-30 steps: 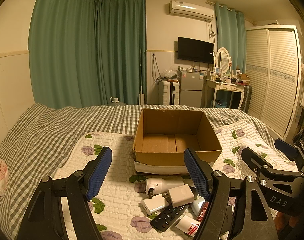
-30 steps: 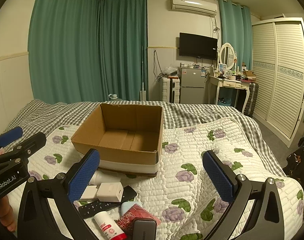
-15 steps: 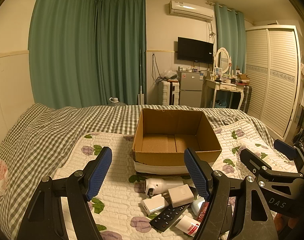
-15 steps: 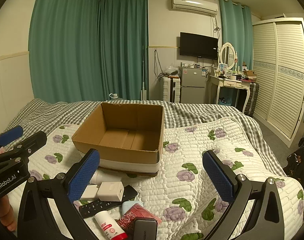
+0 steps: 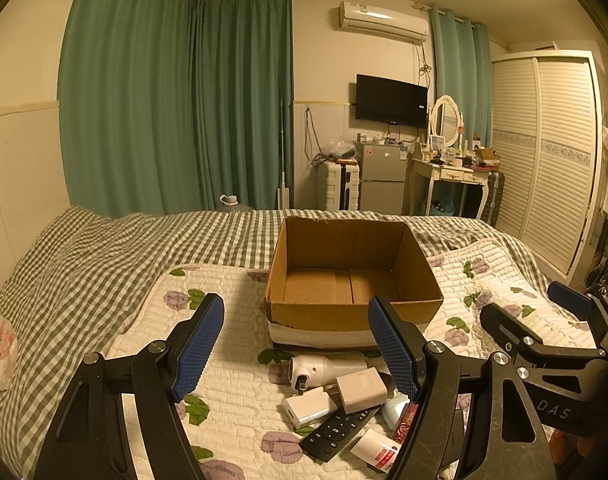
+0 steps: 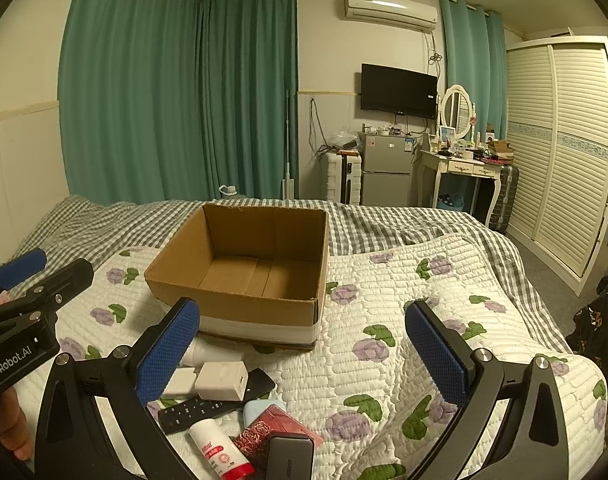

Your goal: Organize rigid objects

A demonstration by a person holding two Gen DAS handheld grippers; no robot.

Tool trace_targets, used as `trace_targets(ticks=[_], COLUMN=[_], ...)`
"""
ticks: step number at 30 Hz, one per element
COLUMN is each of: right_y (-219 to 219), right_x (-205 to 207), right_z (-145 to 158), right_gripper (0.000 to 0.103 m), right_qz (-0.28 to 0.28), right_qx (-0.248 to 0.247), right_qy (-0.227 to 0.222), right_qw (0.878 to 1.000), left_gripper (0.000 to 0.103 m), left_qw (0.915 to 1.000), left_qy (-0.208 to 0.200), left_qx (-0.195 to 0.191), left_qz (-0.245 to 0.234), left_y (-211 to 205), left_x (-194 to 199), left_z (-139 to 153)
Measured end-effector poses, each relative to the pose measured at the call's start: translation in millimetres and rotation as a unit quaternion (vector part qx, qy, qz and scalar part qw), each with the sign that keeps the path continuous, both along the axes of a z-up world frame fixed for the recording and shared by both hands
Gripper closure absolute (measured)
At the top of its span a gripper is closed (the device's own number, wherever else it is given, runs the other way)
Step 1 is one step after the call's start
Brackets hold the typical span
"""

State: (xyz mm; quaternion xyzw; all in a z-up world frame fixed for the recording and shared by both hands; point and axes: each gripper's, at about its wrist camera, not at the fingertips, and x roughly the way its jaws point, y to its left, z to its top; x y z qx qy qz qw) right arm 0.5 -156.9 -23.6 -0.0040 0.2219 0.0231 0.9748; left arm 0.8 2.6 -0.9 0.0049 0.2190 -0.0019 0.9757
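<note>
Left black tool [image 5: 295, 344] with blue padded fingers held wide apart, gripping nothing; right black tool [image 6: 304, 352] likewise spread, level alongside.

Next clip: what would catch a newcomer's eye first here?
The empty cardboard box in the middle of the bed, sitting on the flowered quilt. Just in front of it lies a small pile of things: a black remote, white chargers and a red-capped tube. Both grippers, left and right, hang open above the pile, holding nothing.
</note>
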Motion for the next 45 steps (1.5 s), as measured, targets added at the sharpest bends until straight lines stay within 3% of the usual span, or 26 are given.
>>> trace_targets(ticks=[6, 11, 13, 17, 22, 24, 30, 36, 43, 45], right_y=[-3, -9, -7, -3, -6, -5, -17, -38, -50, -53], right_x=[1, 13, 15, 19, 25, 22, 17, 20, 26, 25], right_z=[-24, -71, -91, -124, -140, -142, -116, -79, -90, -92], right_gripper=[0.0, 0.002, 0.012, 0.021, 0.05, 0.058, 0.059, 0.059, 0.061, 0.061], right_qz=[0.009, 0.019, 0.028, 0.053, 0.08, 0.098, 0.103, 0.085, 0.093, 0.097], right_qx=[-0.026, -0.036, -0.046, -0.039, -0.014, -0.005, 0.014, -0.012, 0.014, 0.025], right_qy=[0.043, 0.141, 0.175, 0.237, 0.274, 0.279, 0.238, 0.185, 0.201, 0.204], right_qw=[0.999, 0.989, 0.983, 0.969, 0.958, 0.955, 0.966, 0.979, 0.975, 0.974], left_gripper=[0.026, 0.026, 0.026, 0.026, 0.026, 0.026, 0.026, 0.028, 0.029, 0.034], left_qw=[0.9986, 0.9937, 0.9919, 0.9903, 0.9892, 0.989, 0.9861, 0.9736, 0.9561, 0.9532], left_qy=[0.05, 0.109, 0.124, 0.134, 0.14, 0.142, 0.163, 0.226, 0.29, 0.297], left_qx=[0.016, 0.025, 0.028, 0.036, 0.042, 0.044, 0.03, 0.002, -0.033, -0.043], left_qz=[-0.003, -0.009, -0.01, -0.01, -0.003, -0.003, -0.012, -0.035, -0.028, -0.032], left_y=[-11, -20, -23, -27, -30, -32, -44, -73, -78, -77], left_x=[3, 6, 7, 8, 8, 7, 3, 10, 27, 29], left_z=[-32, -69, -79, -88, -91, -91, -94, -121, -155, -158])
